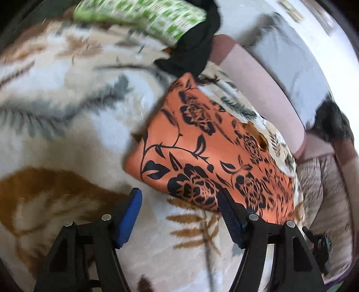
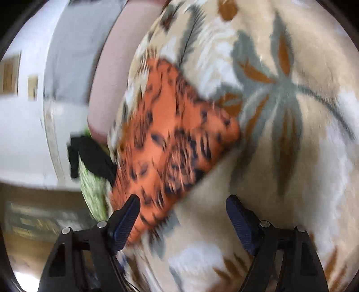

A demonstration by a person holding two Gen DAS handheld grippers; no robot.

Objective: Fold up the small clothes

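Hovering over a plush leaf-print blanket [image 1: 67, 107], both handheld grippers have their jaws spread wide and nothing clamped between the pads.

Left gripper [image 1: 179, 200]: blue-padded fingers [image 1: 130, 220] well apart. Its right-hand finger tip overlaps the near edge of the orange floral garment [image 1: 202, 143]; I cannot tell whether it touches the cloth or only stands in front of it. The other finger is over bare blanket, clear of the garment. No pinch.

Right gripper [image 2: 182, 202]: jaws likewise spread. From its own camera the left-hand finger tip sits at the lower corner of the same orange garment [image 2: 170, 134], contact uncertain because the picture is smeared with motion blur. The other finger is over bare blanket, apart from the cloth.

The orange garment, black flower-and-leaf print, lies on the blanket in a folded-looking, roughly four-sided shape near the blanket's edge. A small hole or gap shows on one side of it in the left view.

Beyond its far corner: a black piece of clothing [image 1: 195, 42], touching or just beside that corner, and next to that a green-and-white patterned cloth [image 1: 143, 20]. A pale pink cushioned edge [image 1: 260, 89] runs alongside the blanket.
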